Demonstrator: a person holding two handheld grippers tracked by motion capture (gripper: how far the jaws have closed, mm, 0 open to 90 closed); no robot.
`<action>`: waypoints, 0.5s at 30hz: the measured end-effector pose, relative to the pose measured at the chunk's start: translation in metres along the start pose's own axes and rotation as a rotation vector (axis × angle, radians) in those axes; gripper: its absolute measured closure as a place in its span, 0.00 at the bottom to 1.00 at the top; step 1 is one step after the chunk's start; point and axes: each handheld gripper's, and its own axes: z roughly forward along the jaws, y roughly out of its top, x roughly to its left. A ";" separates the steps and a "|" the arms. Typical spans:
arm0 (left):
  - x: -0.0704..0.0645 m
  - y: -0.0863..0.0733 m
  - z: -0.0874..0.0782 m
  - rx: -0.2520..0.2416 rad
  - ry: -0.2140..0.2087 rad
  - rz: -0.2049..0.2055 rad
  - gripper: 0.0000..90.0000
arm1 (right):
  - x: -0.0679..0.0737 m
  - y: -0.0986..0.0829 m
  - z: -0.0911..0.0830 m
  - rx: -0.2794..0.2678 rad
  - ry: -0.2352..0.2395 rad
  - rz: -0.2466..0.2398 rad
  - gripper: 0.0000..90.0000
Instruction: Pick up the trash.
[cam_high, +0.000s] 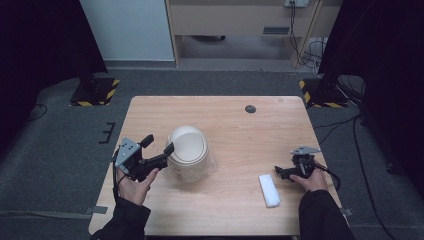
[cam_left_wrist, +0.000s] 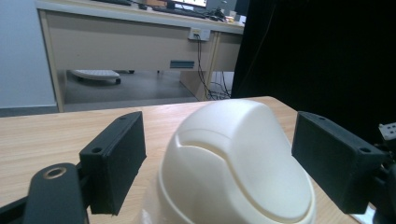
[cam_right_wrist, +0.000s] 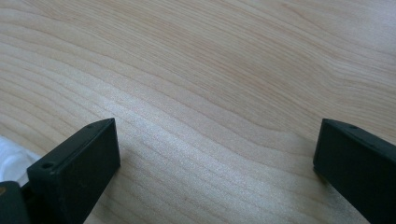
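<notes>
No legible text, labels or numbers anywhere I can see. Only markings: yellow-black hazard stripes on the stand bases (cam_high: 93, 92) at my 10 and 2 o'clock.

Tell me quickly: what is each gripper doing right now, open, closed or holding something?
Left gripper: open, jaws either side of the cream dome-lidded container, not clamped.
Right gripper: open, holding nothing, over the table beside the white cloth.
</notes>
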 end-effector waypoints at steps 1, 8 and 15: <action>-0.002 0.000 0.001 0.002 -0.004 0.003 0.19 | 0.000 0.000 0.000 0.000 0.000 0.000 0.01; -0.010 -0.007 0.007 0.045 -0.004 0.028 0.18 | 0.000 0.000 0.000 0.000 0.000 0.000 0.01; -0.012 -0.018 0.017 0.106 0.012 0.041 0.16 | 0.000 0.000 0.000 0.000 0.000 0.000 0.01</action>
